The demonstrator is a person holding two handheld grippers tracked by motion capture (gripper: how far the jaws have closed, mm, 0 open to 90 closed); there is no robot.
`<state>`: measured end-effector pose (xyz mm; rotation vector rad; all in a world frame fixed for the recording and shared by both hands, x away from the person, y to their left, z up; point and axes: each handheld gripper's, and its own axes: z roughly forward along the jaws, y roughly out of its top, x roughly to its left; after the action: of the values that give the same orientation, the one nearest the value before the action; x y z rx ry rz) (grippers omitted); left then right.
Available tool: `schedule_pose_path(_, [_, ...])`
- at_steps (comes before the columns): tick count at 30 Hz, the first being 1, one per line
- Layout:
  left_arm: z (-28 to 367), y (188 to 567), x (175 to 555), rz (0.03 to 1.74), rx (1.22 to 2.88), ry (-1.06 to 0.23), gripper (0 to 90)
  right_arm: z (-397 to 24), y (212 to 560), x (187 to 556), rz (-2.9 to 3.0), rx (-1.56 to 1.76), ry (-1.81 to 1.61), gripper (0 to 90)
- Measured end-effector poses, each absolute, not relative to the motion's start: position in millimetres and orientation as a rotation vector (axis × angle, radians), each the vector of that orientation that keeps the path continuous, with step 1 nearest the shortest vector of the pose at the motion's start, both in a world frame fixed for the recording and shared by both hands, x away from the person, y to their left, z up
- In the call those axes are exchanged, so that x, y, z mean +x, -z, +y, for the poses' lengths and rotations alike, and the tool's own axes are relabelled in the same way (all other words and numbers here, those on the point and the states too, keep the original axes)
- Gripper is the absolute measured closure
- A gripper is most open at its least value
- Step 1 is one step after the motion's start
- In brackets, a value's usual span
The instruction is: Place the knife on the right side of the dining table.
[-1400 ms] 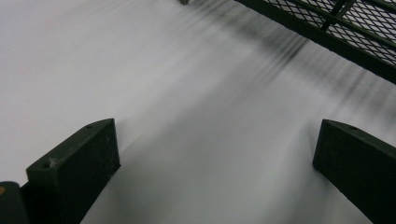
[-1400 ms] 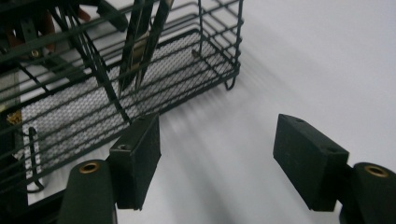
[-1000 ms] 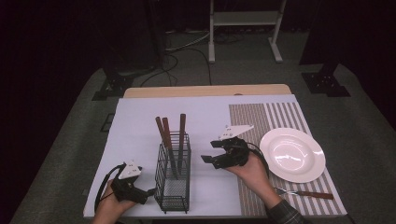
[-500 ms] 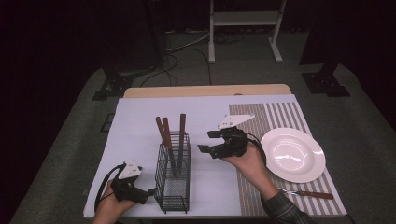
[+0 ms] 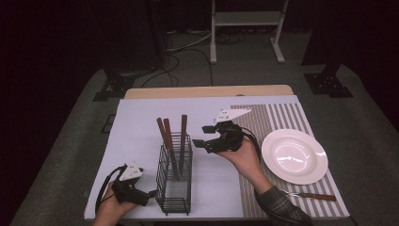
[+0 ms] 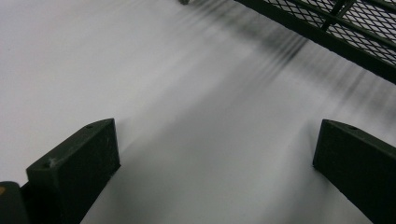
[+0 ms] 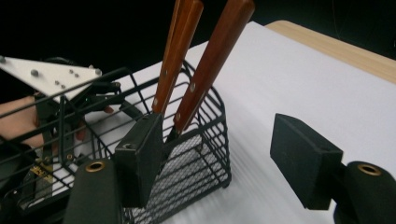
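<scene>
Fingers apart on both sides, and nothing between them. Our right gripper (image 5: 203, 136) hangs above the middle of the surface (image 5: 141, 122), just right of the wire basket (image 5: 175, 176), fingers pointing left toward the basket's top and standing about half wide. From the right gripper view we look along those fingers at the basket (image 7: 187, 140) and two of its wooden handles (image 7: 215, 51), which lean out over the rim.

From the high view we count three handles (image 5: 183, 129) upright in the basket, which sits near the front edge, left of centre. Our left gripper (image 5: 149, 194) rests low at the front left corner, just beside the basket's base, fingers wide over bare white cover; its own view shows the mesh base (image 6: 355, 23) at the top right.

Over by the right edge, a white plate (image 5: 294, 155) sits on the striped mat (image 5: 277, 117), with a knife (image 5: 310, 195) near the front right corner.
</scene>
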<state>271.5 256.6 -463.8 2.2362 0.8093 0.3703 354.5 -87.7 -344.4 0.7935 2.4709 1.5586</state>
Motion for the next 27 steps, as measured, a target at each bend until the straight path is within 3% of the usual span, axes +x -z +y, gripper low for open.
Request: schedule_pose_path(27, [257,464,272,0.808,2.238,-0.371,0.0,-50,331,384,2.446,0.779,-1.625,35.9])
